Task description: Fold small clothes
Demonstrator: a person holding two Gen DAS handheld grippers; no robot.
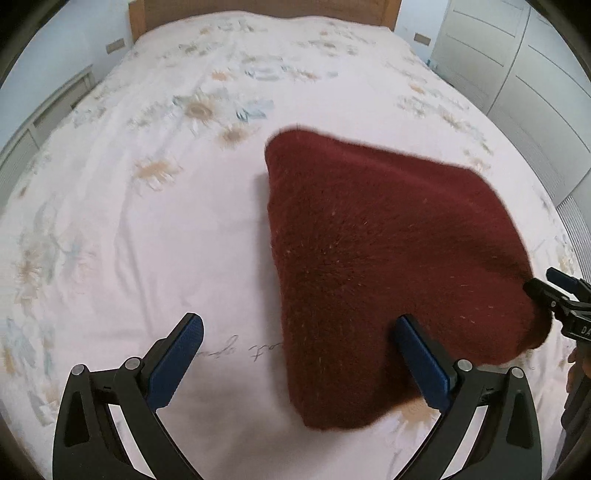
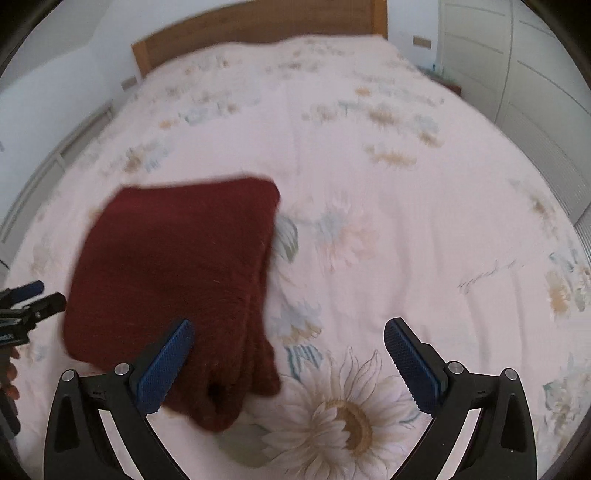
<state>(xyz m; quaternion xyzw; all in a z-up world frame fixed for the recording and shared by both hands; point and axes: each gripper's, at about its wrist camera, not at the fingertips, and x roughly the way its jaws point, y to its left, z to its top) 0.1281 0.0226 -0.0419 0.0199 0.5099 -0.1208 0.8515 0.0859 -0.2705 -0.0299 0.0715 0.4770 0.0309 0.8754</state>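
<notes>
Two grippers, each with two blue-padded fingers on black frames. The left gripper [image 1: 299, 362] stood spread wide, nothing between its pads; its left finger [image 1: 177, 358] hung over bare sheet, and its right finger [image 1: 421, 363] overlapped the near edge of the sweater [image 1: 388, 258]. Whether that pad touched the knit could not be told. The right gripper [image 2: 288, 363] was likewise spread wide and held nothing; its left finger [image 2: 166, 365] showed in front of the sweater [image 2: 173, 266], and its right finger [image 2: 410, 363] was over the sheet.

One garment: a dark red fuzzy knit, folded into a compact stack, lying on the bed [image 1: 147, 221] toward the near edge. One bed, covered with a pale sheet printed with daisies and a line of script. One wooden headboard [image 1: 258, 9] at the far end.

The left wrist view alone showed the right gripper from the side, at the right margin against the sweater's right corner, and a smooth, single top face of the fold. The right wrist view alone showed the stacked layers along the sweater's right edge, a bunched lump at its near corner, and one large daisy [image 2: 347, 410] close beneath the fingers. It also caught the left gripper at its left margin, just beside the fold. White cabinet doors [image 2: 517, 74] stood at the right in both views.
</notes>
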